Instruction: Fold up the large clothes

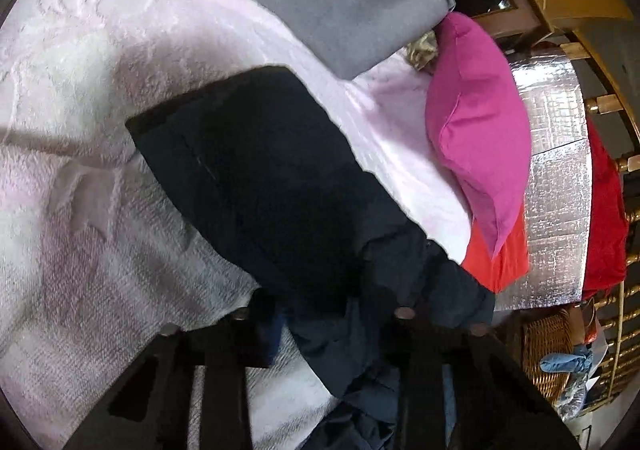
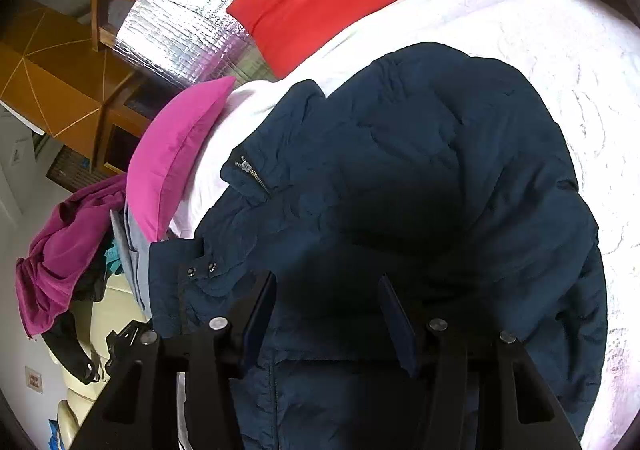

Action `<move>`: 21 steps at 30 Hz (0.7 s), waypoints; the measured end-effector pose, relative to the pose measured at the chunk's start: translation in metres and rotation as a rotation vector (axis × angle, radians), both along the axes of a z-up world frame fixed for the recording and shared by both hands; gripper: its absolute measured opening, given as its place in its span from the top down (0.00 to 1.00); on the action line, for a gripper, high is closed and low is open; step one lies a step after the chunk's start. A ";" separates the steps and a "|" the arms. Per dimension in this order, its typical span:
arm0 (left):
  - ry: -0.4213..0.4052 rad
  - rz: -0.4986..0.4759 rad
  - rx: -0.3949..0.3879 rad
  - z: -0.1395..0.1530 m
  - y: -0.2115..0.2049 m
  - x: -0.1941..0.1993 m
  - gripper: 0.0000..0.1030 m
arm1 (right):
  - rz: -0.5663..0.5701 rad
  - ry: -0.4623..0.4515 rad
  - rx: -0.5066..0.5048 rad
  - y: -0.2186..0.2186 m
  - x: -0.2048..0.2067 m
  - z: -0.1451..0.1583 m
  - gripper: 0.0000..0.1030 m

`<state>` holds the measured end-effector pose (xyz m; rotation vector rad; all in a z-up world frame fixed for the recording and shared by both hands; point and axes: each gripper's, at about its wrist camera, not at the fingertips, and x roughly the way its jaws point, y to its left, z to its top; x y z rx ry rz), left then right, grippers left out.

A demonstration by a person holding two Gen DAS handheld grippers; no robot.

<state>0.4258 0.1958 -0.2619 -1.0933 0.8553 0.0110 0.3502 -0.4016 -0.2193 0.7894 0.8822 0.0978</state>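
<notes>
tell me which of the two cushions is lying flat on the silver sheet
The red cushion. It lies flat on the silver sheet, while the pink cushion stands tilted against the edge of the white blanket.

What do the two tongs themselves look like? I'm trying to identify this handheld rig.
Both are matte black. The right tongs have two flat, blade-like fingers on slotted black frames with round silver pin heads. The left tongs have the same black slotted frame and pin heads. No cables, markings or sleeves show.
</notes>
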 end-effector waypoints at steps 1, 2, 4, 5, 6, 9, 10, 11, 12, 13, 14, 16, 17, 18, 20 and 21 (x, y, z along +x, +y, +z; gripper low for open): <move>-0.010 0.007 0.008 0.004 0.000 0.000 0.78 | -0.003 -0.001 0.001 -0.001 0.000 0.000 0.45; -0.025 0.013 0.016 0.009 -0.001 -0.001 0.82 | -0.007 -0.002 0.002 -0.002 -0.001 0.000 0.45; -0.073 0.023 0.050 0.026 -0.004 -0.003 0.85 | -0.018 -0.005 0.006 -0.004 -0.002 0.001 0.45; -0.097 0.024 0.073 0.037 -0.006 -0.005 0.86 | -0.023 -0.007 0.008 -0.006 -0.003 0.001 0.45; -0.135 0.022 0.105 0.052 -0.010 -0.008 0.87 | -0.030 -0.008 0.012 -0.008 -0.004 0.002 0.45; -0.254 -0.001 0.183 0.094 -0.026 -0.019 0.87 | -0.047 -0.013 0.024 -0.012 -0.007 0.003 0.45; -0.305 -0.014 0.214 0.111 -0.034 -0.025 0.87 | -0.051 -0.014 0.026 -0.013 -0.007 0.003 0.45; -0.350 -0.026 0.239 0.126 -0.041 -0.031 0.88 | -0.055 -0.016 0.028 -0.014 -0.008 0.003 0.45; -0.398 -0.037 0.264 0.142 -0.048 -0.039 0.88 | -0.059 -0.019 0.030 -0.015 -0.009 0.004 0.45; -0.451 -0.046 0.292 0.159 -0.056 -0.047 0.89 | -0.060 -0.020 0.031 -0.015 -0.010 0.004 0.45; -0.499 -0.053 0.320 0.174 -0.063 -0.055 0.89 | -0.061 -0.021 0.032 -0.015 -0.011 0.005 0.45; -0.596 -0.064 0.396 0.207 -0.080 -0.072 0.89 | -0.065 -0.022 0.032 -0.016 -0.012 0.005 0.45; -0.636 -0.066 0.428 0.218 -0.087 -0.080 0.89 | -0.066 -0.022 0.033 -0.017 -0.013 0.005 0.45; -0.680 -0.070 0.458 0.228 -0.094 -0.088 0.89 | -0.067 -0.022 0.036 -0.018 -0.013 0.005 0.45; -0.754 -0.100 0.487 0.243 -0.110 -0.099 0.89 | -0.072 -0.022 0.038 -0.019 -0.014 0.005 0.45; -0.774 -0.130 0.487 0.248 -0.118 -0.100 0.89 | -0.074 -0.022 0.038 -0.020 -0.014 0.005 0.45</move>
